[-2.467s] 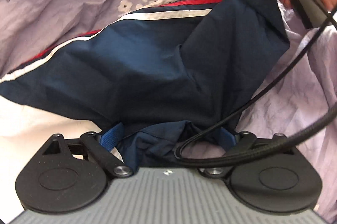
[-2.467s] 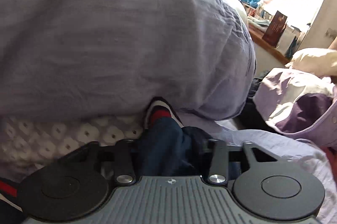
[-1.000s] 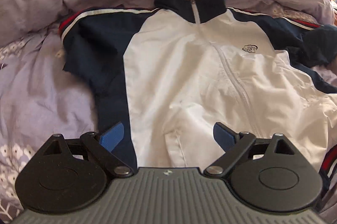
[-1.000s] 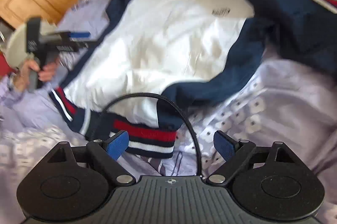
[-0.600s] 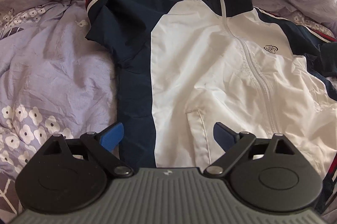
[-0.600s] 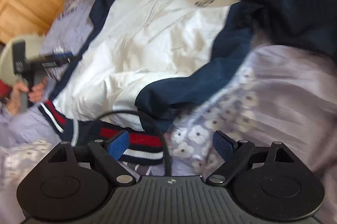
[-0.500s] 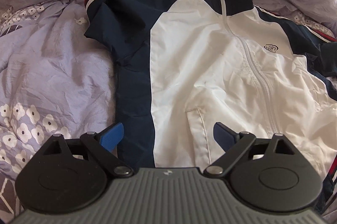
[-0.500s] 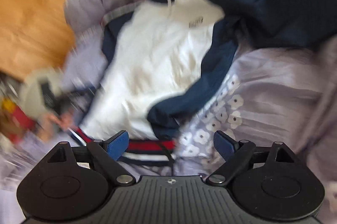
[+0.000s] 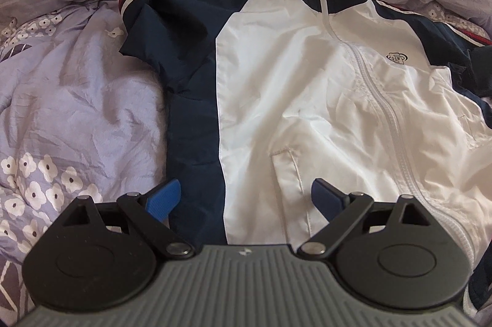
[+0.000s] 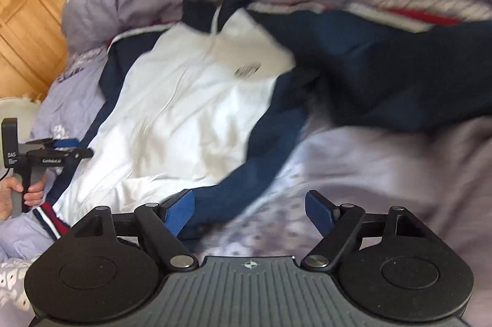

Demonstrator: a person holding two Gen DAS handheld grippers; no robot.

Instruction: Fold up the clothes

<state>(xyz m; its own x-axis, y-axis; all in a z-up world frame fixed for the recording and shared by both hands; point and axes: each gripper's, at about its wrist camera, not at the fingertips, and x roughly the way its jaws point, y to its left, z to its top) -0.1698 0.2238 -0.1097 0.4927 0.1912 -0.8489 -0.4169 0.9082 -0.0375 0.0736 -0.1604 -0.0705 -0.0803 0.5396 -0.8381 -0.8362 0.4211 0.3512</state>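
Jacket [image 9: 307, 99] now released, flat on lilac floral duvet [image 9: 77, 112]; both jaws apart, empty; wooden wardrobe [image 10: 27, 4] behind.

Home bedroom: rumpled duvet [image 9: 77, 118], wooden wardrobe [image 10: 27, 7].

A white and navy jacket [image 9: 292, 87] with red-and-white trim is lying on lilac, white-flowered bedding [image 9: 77, 112].

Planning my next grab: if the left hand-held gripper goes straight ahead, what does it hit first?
Probably the jacket: the open left hand-held gripper points at its lower front, where navy side panel meets white. Depth is unclear.
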